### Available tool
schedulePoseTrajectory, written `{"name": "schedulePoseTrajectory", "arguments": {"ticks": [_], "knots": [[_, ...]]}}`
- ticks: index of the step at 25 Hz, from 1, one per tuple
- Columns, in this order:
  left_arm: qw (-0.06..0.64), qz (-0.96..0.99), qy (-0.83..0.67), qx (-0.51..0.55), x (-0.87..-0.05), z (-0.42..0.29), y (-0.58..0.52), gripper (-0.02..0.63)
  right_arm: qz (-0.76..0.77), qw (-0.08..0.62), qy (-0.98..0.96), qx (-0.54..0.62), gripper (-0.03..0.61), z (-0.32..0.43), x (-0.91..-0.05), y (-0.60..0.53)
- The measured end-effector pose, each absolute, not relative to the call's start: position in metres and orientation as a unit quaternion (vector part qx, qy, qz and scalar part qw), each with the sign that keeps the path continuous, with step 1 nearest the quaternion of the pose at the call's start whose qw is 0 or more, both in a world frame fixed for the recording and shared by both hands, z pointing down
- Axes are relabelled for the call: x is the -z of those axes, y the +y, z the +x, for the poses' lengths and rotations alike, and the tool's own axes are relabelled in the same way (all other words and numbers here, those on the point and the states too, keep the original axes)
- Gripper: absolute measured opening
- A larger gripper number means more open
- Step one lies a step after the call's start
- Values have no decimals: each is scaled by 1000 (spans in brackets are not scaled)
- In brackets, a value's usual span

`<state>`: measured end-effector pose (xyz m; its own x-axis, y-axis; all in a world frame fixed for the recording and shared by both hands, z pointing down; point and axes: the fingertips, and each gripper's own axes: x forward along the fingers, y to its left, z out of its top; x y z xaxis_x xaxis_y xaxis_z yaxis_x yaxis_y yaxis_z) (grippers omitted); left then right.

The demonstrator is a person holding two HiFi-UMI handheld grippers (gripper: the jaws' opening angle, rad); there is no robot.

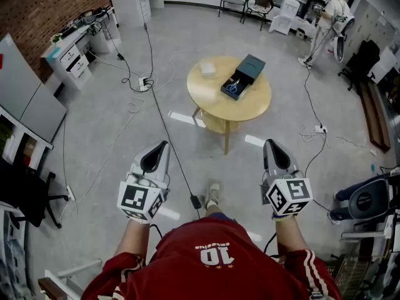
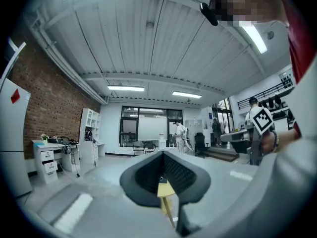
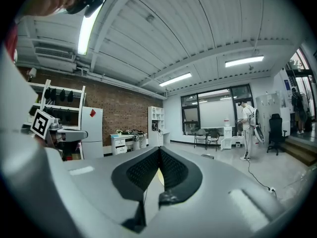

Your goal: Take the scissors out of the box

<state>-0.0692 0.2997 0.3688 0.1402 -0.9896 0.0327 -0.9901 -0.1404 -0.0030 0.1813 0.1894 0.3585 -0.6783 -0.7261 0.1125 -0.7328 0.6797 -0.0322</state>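
The blue-handled scissors [image 1: 232, 87] lie inside the open black part of a dark rectangular box [image 1: 250, 66]. The box sits on top of a round yellow wooden desk [image 1: 250, 103] that stands out on the grey floor [image 1: 112, 136]. A small white block [image 1: 208, 69] rests on the same desk, apart from the box on its left side.

The person in the red shirt [image 1: 215, 261] stands well back from the desk, holding both tools out level toward it, neither one near the box. In the head view the left tool [image 1: 162, 146] and the right tool [image 1: 270, 144] are side by side and well apart, each with its marker cube nearest the hand.

The left tool [image 2: 162, 153] has its jaws brought together at the tips with nothing gripped. A strip of the yellow desk shows through the gap behind them. The right tool [image 3: 158, 150] is likewise closed and empty, its dark ribbed pads meeting at the front.

Black cables [image 1: 164, 120] trail across the floor, and another person [image 1: 328, 14] stands at the far right of the room.
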Motion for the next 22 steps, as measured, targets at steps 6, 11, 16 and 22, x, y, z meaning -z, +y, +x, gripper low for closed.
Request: {"name": "schedulePoseTrajectory", "arguments": {"ticks": [6,11,16,22], "knots": [[11,751,-659,-25,-371,-88,253,3,383,45,-922,-49,-2,153,-368,137],[15,750,-661,-32,-373,-103,197,3,367,42,-927,-65,-2,131,-370,77],[20,749,-661,-38,-372,-108,131,3,361,42,-930,-63,-2,121,-368,10],[14,750,-660,-49,-369,-103,58,3,361,38,-929,-75,-2,126,-377,-60]]}}
